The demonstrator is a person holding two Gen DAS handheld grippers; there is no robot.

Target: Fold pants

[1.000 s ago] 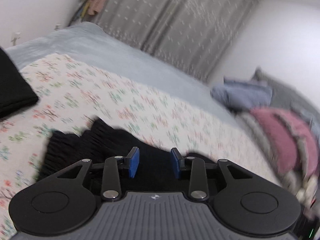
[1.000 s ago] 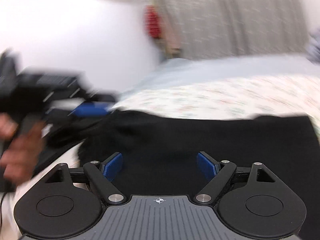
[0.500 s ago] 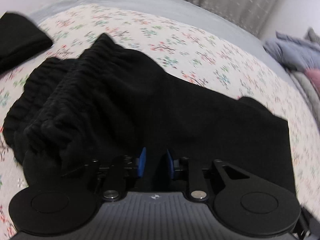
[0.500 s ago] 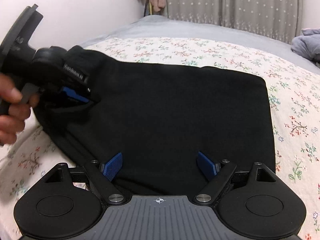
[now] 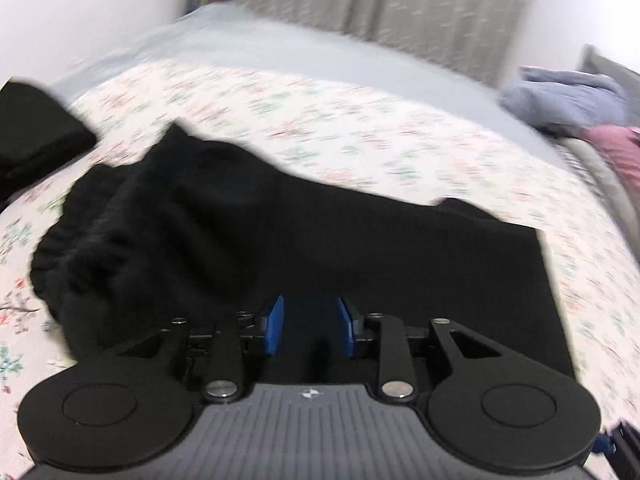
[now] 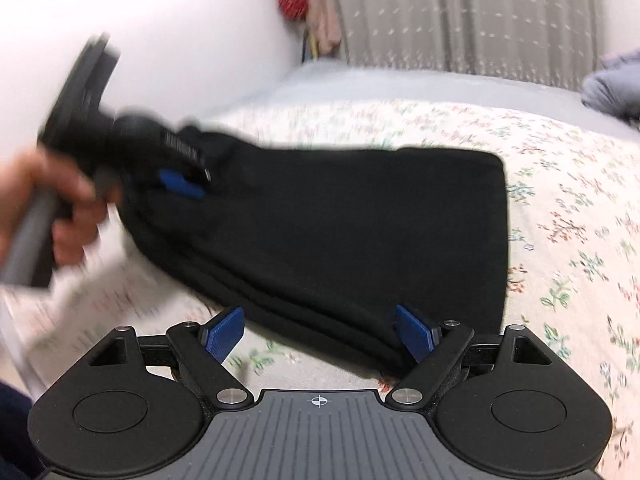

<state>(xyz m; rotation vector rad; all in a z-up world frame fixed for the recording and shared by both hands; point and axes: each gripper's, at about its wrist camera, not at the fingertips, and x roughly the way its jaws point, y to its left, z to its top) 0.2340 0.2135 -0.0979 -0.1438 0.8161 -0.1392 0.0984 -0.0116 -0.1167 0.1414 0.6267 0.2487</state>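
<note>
Your right gripper (image 6: 320, 334) sits nearest in its own view, jaws spread wide. The near folded edge of the pants (image 6: 340, 232) runs across the gap between its blue pads (image 6: 226, 330), but neither pad presses on the cloth, so this gripper is released and holds nothing.

Your left gripper (image 5: 310, 330) shows a narrow gap between its blue pads (image 5: 275, 330). Its jaws are opening at this moment. Black cloth lies under and ahead of the gap. The pads do not visibly pinch it, though the view there is dark and blurred. In the right wrist view, the same gripper (image 6: 180, 184) appears at the left end of the pants, carried by your hand (image 6: 60, 208), which is motion-blurred.

The pants (image 5: 304, 240) lie folded into a long black band on the flowered bedspread (image 5: 360, 136). In the left wrist view, the gathered waistband end (image 5: 80, 248) bunches up at the left, and the flat end reaches to the right. In the right wrist view, the band runs from the left gripper to a squared-off end at the right.

Beyond the pants, a second folded black garment (image 5: 36, 136) rests at the left edge of the bedspread, apart from the pants. A plain grey sheet (image 5: 320, 60) covers the far part of the bed. A heap of blue and pink clothes (image 5: 580, 108) lies at the far right. A grey patterned curtain (image 5: 420, 0) hangs at the back wall.
</note>
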